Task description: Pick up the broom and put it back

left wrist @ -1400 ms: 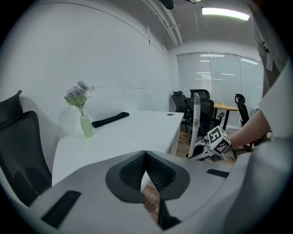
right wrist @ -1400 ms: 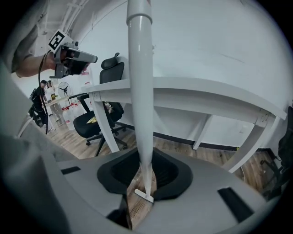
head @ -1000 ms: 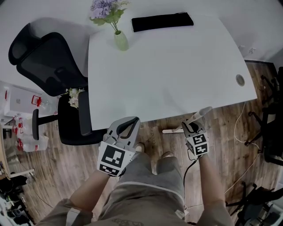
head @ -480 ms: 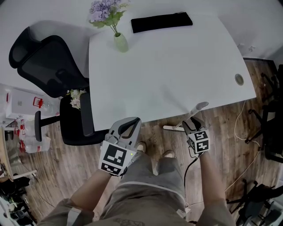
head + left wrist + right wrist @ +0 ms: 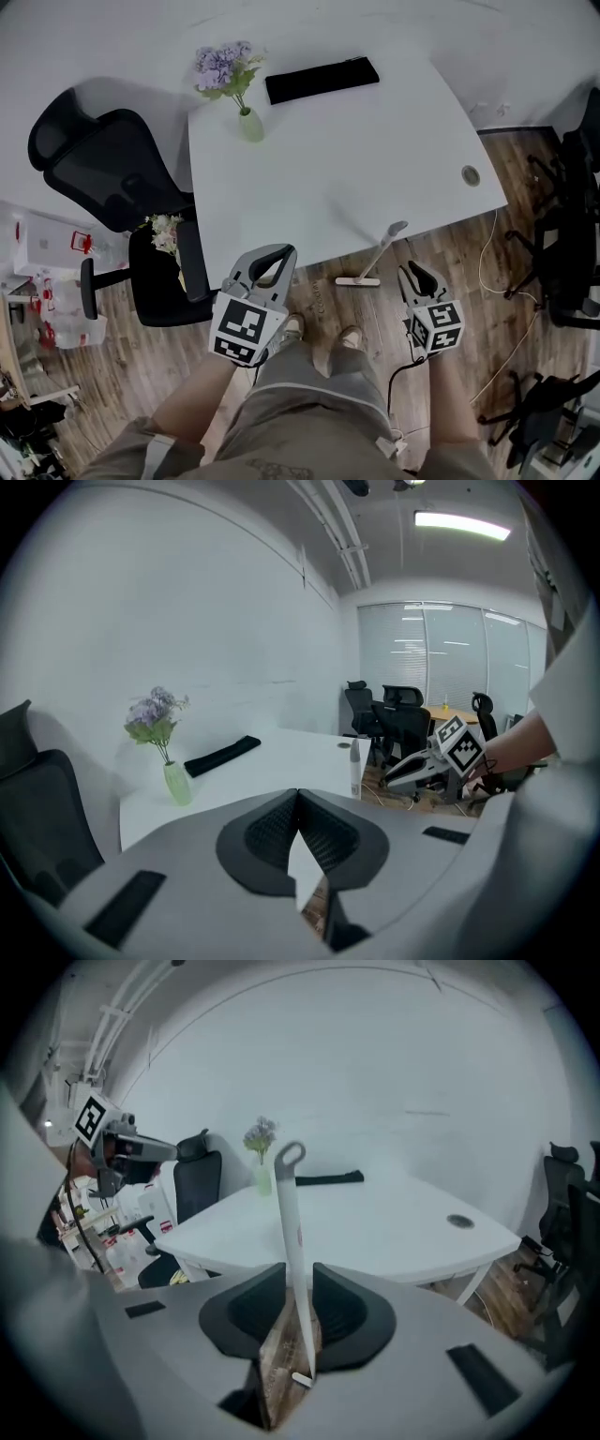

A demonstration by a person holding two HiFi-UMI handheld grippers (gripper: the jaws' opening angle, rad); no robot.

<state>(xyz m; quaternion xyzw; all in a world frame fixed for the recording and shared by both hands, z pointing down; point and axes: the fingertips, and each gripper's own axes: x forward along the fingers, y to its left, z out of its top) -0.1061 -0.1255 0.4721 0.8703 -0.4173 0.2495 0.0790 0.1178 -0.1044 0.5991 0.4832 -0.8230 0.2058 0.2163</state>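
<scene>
White counter (image 5: 375,159), wood floor (image 5: 469,272) — the broom (image 5: 380,255) leans on the counter's edge. Only the head view shows it apart from the right gripper (image 5: 412,272) — jaws just closing, parted, empty. Left gripper (image 5: 274,255) closed, empty. A vase (image 5: 249,125) holds flowers (image 5: 225,66).

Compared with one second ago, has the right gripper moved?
Yes. The right gripper has shifted right along the table edge, off the broom, which leans there alone. Its jaws have just been closing, on nothing.

No readable text or numbers — none.
</scene>
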